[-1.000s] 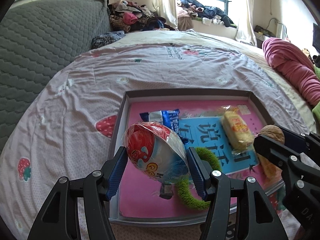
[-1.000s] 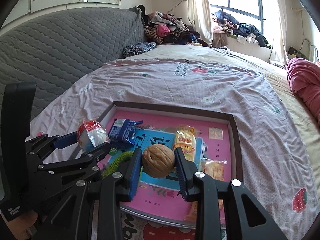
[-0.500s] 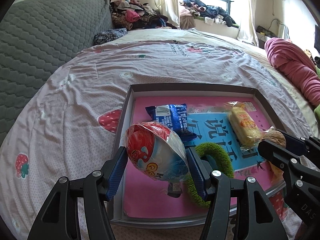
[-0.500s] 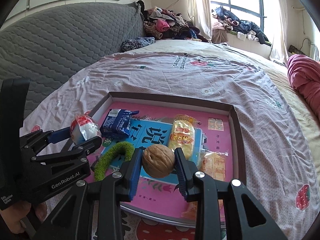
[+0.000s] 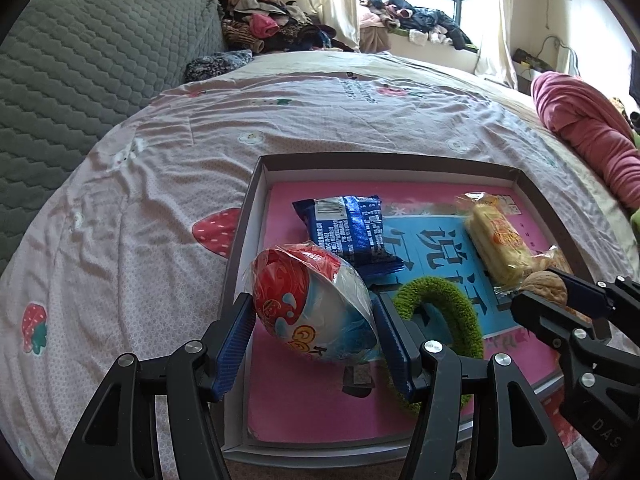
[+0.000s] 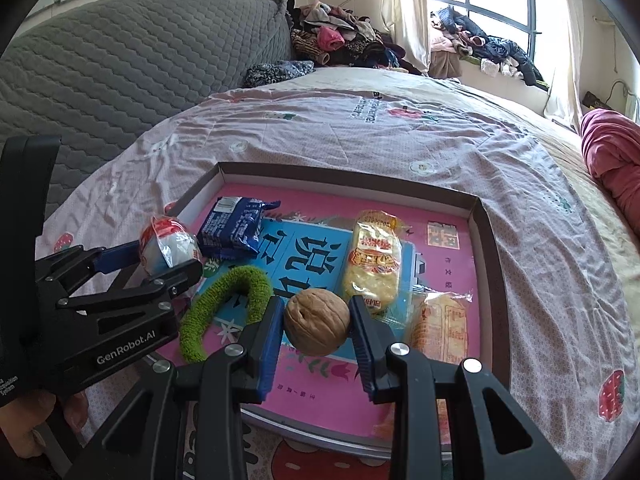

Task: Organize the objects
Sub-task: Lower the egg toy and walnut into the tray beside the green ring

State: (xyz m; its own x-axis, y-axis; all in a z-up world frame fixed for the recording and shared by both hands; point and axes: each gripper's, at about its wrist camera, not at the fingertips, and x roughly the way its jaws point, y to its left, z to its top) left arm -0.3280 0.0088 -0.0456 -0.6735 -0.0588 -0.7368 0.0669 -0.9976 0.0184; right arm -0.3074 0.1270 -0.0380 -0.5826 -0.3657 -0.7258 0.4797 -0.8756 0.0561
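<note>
Clamped on a wrapped egg-shaped treat (image 5: 316,308): the blue fingers (image 5: 234,344) of the left gripper (image 5: 314,344), one pad on each long side, presumably so the slippery film cannot squirt out. Held clear above the near-left corner of the shallow box lid (image 5: 384,162), not resting on it. Probably poised for setting down among the other snacks.

Clamped likewise on a walnut (image 6: 317,322): the right gripper (image 6: 318,338), fingers (image 6: 268,344) pressed to either flank of the shell, as close together as that hard round thing allows. Hanging above the near middle of the lid, over the blue-and-pink printed sheet (image 6: 304,248) lining its floor. Same walnut visible from the left wrist view at the far right, in front of the yellow packet.

Lying inside the lid, apparently gathered there as the sorting place: a green fuzzy ring (image 6: 228,300) just beside both grippers, a blue packet (image 6: 236,230) toward the far-left corner, a yellow cracker packet (image 6: 374,264) in the middle, an orange-tinted clear packet (image 6: 440,328) near the right wall.

Counted: one egg treat, one walnut, one green ring, three flat packets, one lid, two grippers.

Beneath it all, a bed with a strawberry-print sheet (image 5: 168,208); farther off, a grey quilted headboard (image 6: 132,72), heaped clothes (image 6: 336,40) and a pink blanket (image 5: 580,128).
</note>
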